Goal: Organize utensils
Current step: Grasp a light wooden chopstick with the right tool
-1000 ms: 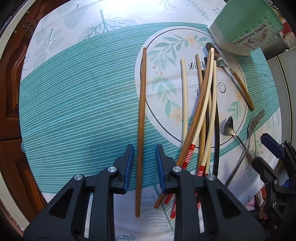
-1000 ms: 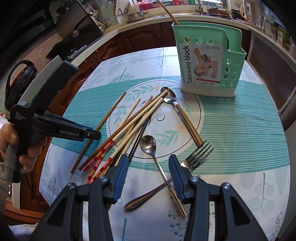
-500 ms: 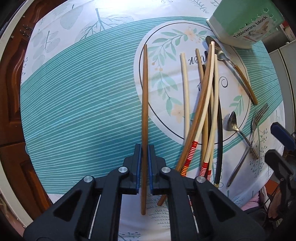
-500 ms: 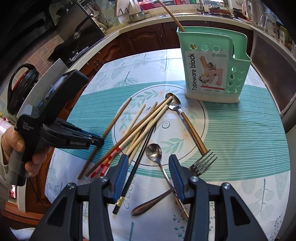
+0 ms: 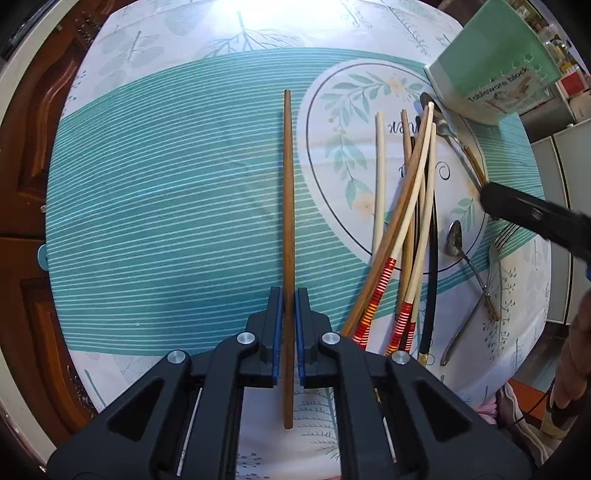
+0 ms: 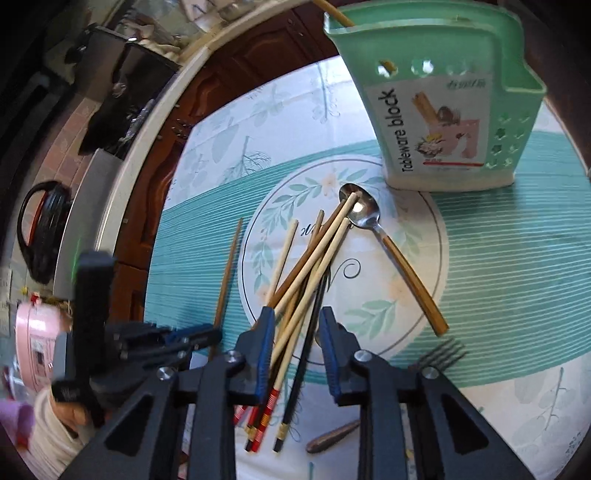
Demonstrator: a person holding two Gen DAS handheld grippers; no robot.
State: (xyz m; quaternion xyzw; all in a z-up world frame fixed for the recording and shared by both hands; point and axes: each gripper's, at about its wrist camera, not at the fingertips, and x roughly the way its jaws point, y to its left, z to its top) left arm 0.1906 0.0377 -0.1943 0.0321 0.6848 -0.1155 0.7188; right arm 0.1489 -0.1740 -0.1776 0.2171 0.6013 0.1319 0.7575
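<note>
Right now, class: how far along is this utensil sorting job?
Done: one light chopstick already stands in the mint-green plastic holder. In hand: the left gripper clamps a brown wooden chopstick; the right gripper is closing around the chopstick pile. Left: spoons, fork.

The right gripper hangs over a loose pile of chopsticks on the desk, which wears a teal-striped cloth with a leafy ring print. Its jaws are closing, with pale and brown sticks and a black chopstick passing between them; whether the pads press on any cannot be told. A gold-handled spoon lies beyond, its bowl under the stick tips. Fork tines show at the right. A green tableware block stands behind. At left, the left gripper meets a single brown chopstick.
</note>
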